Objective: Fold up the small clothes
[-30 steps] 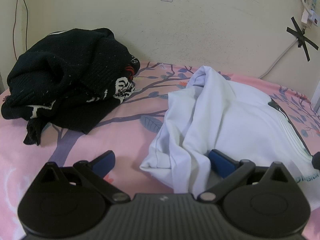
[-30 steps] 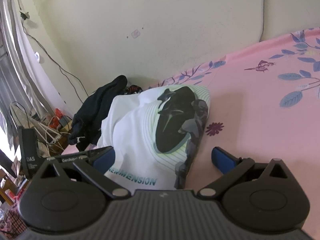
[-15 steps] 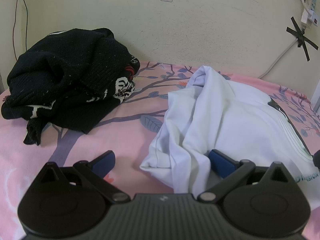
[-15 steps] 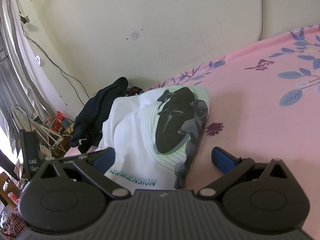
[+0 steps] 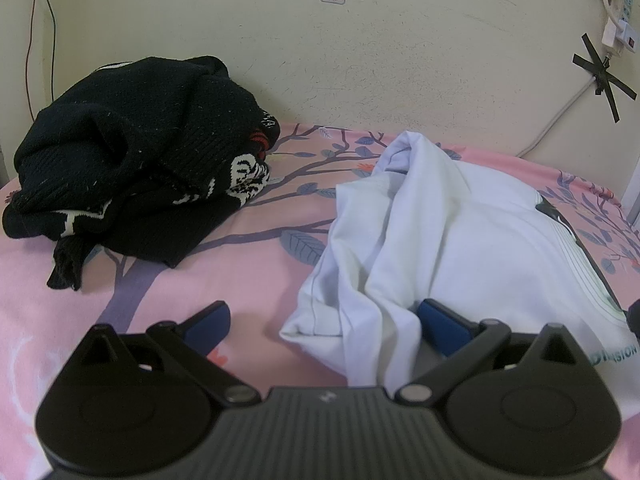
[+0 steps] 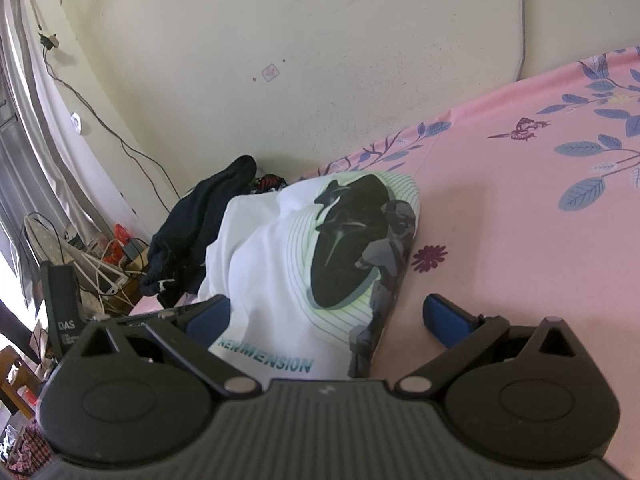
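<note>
The left gripper (image 5: 324,320) had its blue-padded jaws spread wide, clamped on nothing; a bunched corner of the white T-shirt (image 5: 440,232) lay between them and hid the inner face of the right pad. The right gripper (image 6: 328,316) was equally wide apart, straddling the shirt's near printed edge without pinching it; its left pad was partly covered by cloth. The T-shirt lay crumpled on the pink floral bedsheet (image 5: 248,272), its dark figure print (image 6: 348,240) creased, and the lettering at the hem cut off by the gripper body. Further left and nearer the wall sat a heaped black knitted sweater (image 5: 132,160), well apart from the shirt, its white pattern too folded to read. Beyond the bed's left edge, tangled cables (image 6: 112,264) were hard to make out.
</note>
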Tool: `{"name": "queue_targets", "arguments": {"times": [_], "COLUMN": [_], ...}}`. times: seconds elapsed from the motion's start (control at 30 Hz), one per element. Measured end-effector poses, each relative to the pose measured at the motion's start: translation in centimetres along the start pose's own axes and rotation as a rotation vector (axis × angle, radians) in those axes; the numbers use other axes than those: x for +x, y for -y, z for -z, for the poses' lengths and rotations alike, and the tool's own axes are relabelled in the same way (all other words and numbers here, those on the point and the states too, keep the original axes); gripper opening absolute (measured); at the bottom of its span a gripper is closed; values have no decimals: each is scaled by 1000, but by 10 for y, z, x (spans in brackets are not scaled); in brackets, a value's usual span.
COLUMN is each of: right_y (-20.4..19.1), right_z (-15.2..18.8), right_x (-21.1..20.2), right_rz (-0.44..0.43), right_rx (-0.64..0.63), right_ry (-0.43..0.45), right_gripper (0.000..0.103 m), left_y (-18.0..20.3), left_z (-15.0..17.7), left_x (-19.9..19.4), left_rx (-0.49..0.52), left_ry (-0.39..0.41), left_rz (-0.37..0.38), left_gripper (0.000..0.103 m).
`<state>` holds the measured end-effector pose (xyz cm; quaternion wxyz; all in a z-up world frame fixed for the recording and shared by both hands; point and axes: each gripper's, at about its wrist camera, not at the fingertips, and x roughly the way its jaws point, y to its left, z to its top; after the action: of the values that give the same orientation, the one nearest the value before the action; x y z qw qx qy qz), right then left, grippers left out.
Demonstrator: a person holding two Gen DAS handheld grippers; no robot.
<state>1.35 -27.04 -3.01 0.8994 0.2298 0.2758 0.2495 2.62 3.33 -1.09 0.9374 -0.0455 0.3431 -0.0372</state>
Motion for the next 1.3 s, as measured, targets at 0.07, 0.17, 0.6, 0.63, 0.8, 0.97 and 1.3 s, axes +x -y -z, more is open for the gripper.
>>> {"name": "queue_targets", "arguments": {"times": [0.07, 0.17, 0.6, 0.63, 0.8, 0.97, 1.3], "right_y": [0, 0, 0, 0, 0, -1, -33], "right_z": [0, 0, 0, 1, 1, 0, -21], "right_x": [0, 0, 0, 0, 0, 1, 37], "right_rz": [0, 0, 0, 0, 0, 9, 62], "right_rx": [0, 0, 0, 0, -1, -4, -104], "right_ry": [0, 0, 1, 1, 2, -6, -122], "right_gripper": [97, 97, 97, 97, 97, 97, 19], "left_y": [0, 0, 0, 0, -1, -1, 15], "left_z": [0, 0, 0, 0, 0, 0, -7], "left_x": [0, 0, -1, -1, -1, -1, -2], "left_rx": [0, 0, -7, -9, -12, -16, -6], "left_ry": [0, 0, 2, 2, 1, -4, -80], "left_rz": [0, 0, 4, 6, 13, 21, 206], "left_gripper": [103, 103, 103, 103, 103, 103, 90]}}
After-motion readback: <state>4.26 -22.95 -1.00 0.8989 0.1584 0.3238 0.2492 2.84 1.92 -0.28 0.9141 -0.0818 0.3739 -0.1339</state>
